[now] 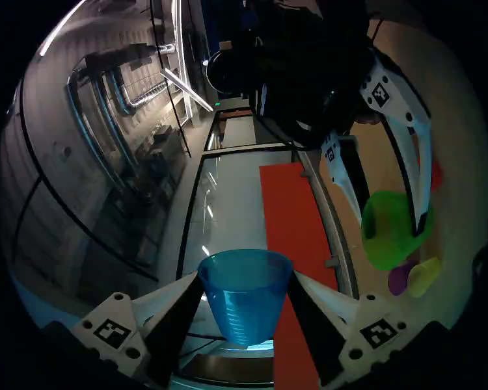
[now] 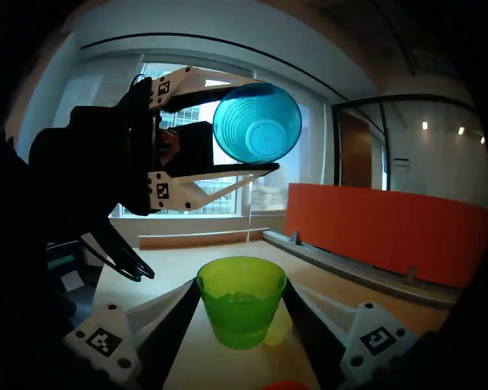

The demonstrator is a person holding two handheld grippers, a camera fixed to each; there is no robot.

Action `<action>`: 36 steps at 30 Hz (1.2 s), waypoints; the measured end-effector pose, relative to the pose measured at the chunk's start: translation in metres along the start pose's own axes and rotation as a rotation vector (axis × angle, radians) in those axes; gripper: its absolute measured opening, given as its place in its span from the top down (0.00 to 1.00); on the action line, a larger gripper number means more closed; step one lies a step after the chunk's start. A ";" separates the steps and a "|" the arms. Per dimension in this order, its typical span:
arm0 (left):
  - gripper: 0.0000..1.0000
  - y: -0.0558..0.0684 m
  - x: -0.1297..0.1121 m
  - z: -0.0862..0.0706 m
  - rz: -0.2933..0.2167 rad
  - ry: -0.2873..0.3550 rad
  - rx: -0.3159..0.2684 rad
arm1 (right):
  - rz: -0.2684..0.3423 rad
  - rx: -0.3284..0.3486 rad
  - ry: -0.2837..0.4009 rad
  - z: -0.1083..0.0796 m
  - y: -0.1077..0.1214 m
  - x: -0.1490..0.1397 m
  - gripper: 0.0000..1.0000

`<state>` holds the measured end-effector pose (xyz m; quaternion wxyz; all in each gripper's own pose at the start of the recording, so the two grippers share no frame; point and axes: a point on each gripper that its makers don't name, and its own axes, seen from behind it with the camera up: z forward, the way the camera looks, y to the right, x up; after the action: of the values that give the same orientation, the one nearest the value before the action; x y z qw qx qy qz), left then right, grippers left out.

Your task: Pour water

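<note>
- Left gripper [image 1: 244, 279]: clamped on a translucent blue plastic cup [image 1: 245, 299], one finger pressing on each side of it.
- Blue cup, in the right gripper view: held high over the table and tipped onto its side, base towards the camera. Lower wall is ribbed. Contents cannot be told.
- Right gripper [image 2: 242, 286]: clenched on a translucent green plastic cup [image 2: 241, 305], with both fingers against its wall.
- Green cup: upright and near, low over the pale wooden table [image 2: 172, 257]. A darker band shows in its lower part; whether that is water cannot be told.
- A small yellow plastic cup [image 2: 278, 330] stands just behind the green cup, to its right, and a purple cup [image 1: 398, 279] is beside it.
- An orange-red partition panel [image 2: 387, 221] runs along the far right.
</note>
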<state>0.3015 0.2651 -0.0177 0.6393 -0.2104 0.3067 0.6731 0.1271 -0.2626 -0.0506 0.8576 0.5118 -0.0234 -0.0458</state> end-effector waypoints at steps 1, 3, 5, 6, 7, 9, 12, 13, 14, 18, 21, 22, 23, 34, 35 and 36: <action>0.14 0.000 0.000 0.000 0.004 0.000 0.000 | 0.000 0.000 0.000 0.000 0.000 0.000 0.09; 0.14 0.000 0.000 -0.001 0.011 0.000 0.000 | 0.000 -0.001 0.001 0.000 0.000 0.000 0.09; 0.14 0.001 0.000 0.000 0.009 0.000 -0.002 | 0.000 -0.001 0.001 0.000 0.000 0.000 0.09; 0.14 0.002 0.000 0.000 0.007 0.000 -0.002 | 0.001 -0.001 0.001 0.000 0.000 0.000 0.09; 0.14 0.001 0.000 0.000 0.004 0.000 -0.002 | 0.001 -0.001 0.001 0.000 0.000 0.000 0.09; 0.14 0.001 -0.001 0.000 -0.003 0.000 -0.001 | 0.001 -0.001 0.002 -0.001 0.000 0.000 0.09; 0.14 0.000 -0.002 0.000 -0.015 -0.001 -0.001 | 0.001 -0.002 0.002 -0.001 0.000 0.000 0.09; 0.14 0.000 -0.003 0.000 -0.020 -0.001 0.000 | 0.001 -0.002 0.002 -0.001 0.000 0.000 0.09; 0.14 0.000 -0.004 0.001 -0.026 -0.001 0.000 | 0.001 -0.002 0.002 -0.001 0.000 0.000 0.09; 0.14 0.000 -0.008 0.002 -0.069 -0.006 0.000 | 0.001 -0.002 0.003 0.000 0.000 0.000 0.09; 0.14 0.003 -0.012 0.003 -0.121 -0.010 -0.003 | 0.001 -0.003 0.004 0.001 0.000 0.000 0.09; 0.14 0.004 -0.014 0.003 -0.142 -0.013 -0.002 | 0.000 -0.003 0.003 0.000 0.000 0.000 0.09; 0.14 0.004 -0.015 0.003 -0.165 -0.016 -0.002 | 0.000 -0.003 0.003 0.000 0.000 0.000 0.09; 0.14 0.014 -0.027 0.002 -0.504 -0.031 -0.011 | 0.003 -0.013 0.016 -0.004 0.002 0.004 0.09; 0.14 0.016 -0.028 0.002 -0.537 -0.031 -0.013 | 0.003 -0.014 0.018 -0.004 0.002 0.004 0.09; 0.14 0.017 -0.028 0.002 -0.567 -0.030 -0.015 | 0.003 -0.015 0.019 -0.004 0.002 0.005 0.09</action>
<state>0.2875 0.2459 0.0051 0.8051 -0.2823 0.2211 0.4725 0.1321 -0.2584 -0.0508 0.8616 0.5057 -0.0156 -0.0399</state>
